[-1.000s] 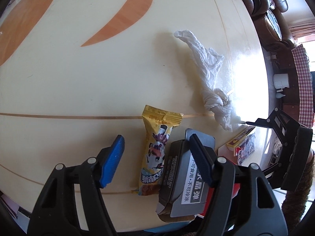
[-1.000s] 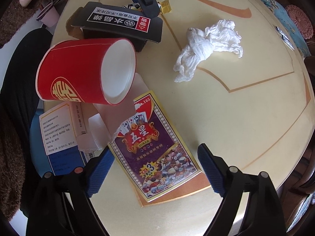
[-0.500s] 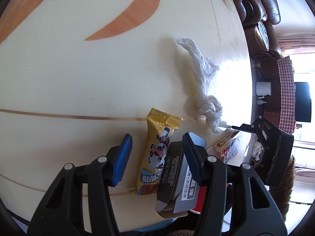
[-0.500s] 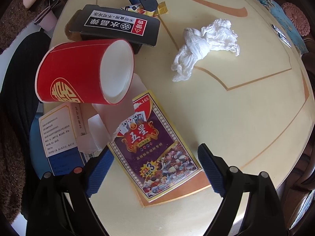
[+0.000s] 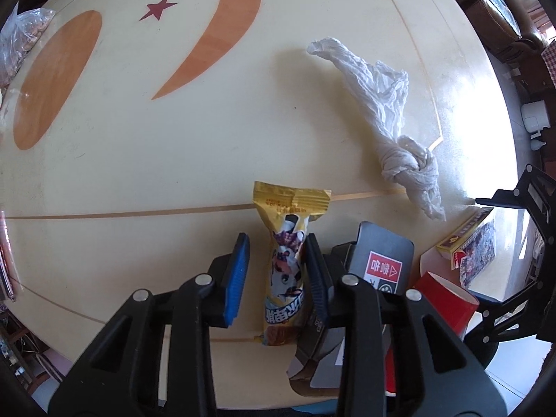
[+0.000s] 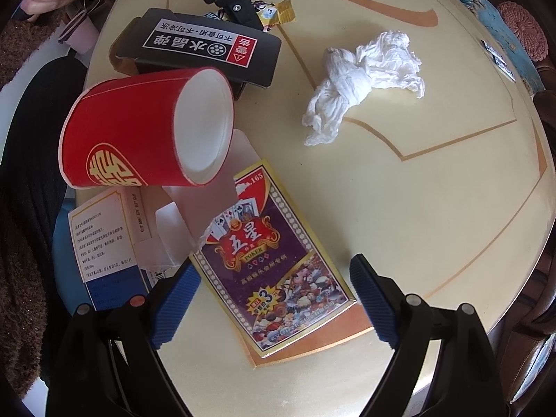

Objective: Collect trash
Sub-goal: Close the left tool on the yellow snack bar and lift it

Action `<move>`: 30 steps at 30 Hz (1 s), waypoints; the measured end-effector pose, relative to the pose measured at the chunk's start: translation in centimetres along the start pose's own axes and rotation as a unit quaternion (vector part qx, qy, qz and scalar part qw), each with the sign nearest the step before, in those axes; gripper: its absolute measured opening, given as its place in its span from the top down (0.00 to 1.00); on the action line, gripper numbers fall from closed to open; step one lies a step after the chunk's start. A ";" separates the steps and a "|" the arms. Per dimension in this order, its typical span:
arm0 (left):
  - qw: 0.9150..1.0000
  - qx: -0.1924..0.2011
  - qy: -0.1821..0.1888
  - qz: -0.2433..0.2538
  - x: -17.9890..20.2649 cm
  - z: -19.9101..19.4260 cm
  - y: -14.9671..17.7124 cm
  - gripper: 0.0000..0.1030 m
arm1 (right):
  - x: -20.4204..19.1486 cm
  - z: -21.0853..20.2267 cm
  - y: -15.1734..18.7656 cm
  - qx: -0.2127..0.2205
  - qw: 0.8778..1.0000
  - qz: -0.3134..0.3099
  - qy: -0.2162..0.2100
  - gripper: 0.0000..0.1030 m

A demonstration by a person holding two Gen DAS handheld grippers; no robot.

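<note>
A yellow snack wrapper (image 5: 286,260) lies on the cream round table (image 5: 173,160). My left gripper (image 5: 278,271) straddles it, jaws partly open; the right pad touches the wrapper, the left pad stands apart. The wrapper also shows in the right wrist view (image 6: 274,14), under the left gripper's arm. A crumpled white tissue (image 5: 389,118) (image 6: 361,76) lies to the right. My right gripper (image 6: 278,302) is wide open above a poker card box (image 6: 271,257). A red paper cup (image 6: 146,132) lies on its side.
A black box with Chinese text (image 6: 201,48) (image 5: 378,271) sits beside the wrapper. A white and blue box (image 6: 104,239) hangs over the near table edge. A plastic bag (image 5: 17,41) is at the far left. Brown sofas (image 5: 493,7) stand beyond.
My left gripper has moved forward over the yellow wrapper and its jaws have narrowed around it. The right gripper has barely moved.
</note>
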State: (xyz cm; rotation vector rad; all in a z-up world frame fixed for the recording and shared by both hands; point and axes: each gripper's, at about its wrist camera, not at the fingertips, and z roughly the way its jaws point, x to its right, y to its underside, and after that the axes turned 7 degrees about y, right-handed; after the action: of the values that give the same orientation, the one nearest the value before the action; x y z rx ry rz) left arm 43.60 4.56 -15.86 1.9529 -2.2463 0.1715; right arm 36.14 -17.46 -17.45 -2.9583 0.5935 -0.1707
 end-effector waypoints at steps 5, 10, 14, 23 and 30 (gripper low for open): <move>1.000 -0.023 0.011 0.012 0.4 0.3 -0.1 0.83 | 0.6 -0.2 0.0 0.007 0.998 0.067 0.009 0.23; 1.000 -0.024 0.016 0.006 -0.1 0.4 0.2 0.84 | 0.6 -0.7 0.2 0.012 0.992 0.122 0.034 0.28; 1.000 -0.021 0.016 0.000 -1.6 -0.1 0.5 0.84 | 1.7 -1.6 0.7 0.022 0.981 0.190 0.021 0.33; 1.000 -0.011 0.023 -0.015 -2.8 -1.2 0.7 0.84 | 3.0 -1.2 1.3 0.020 0.964 0.267 0.005 0.36; 1.000 0.005 0.022 -0.021 -3.5 -2.9 1.0 0.84 | 3.5 -3.9 0.5 0.054 0.958 0.278 0.040 0.36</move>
State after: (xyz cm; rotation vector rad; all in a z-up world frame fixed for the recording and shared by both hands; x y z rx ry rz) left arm 43.25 8.68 -13.70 1.9812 -2.1791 0.2178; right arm 38.64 -19.71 -13.36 -2.5632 1.3420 -0.2555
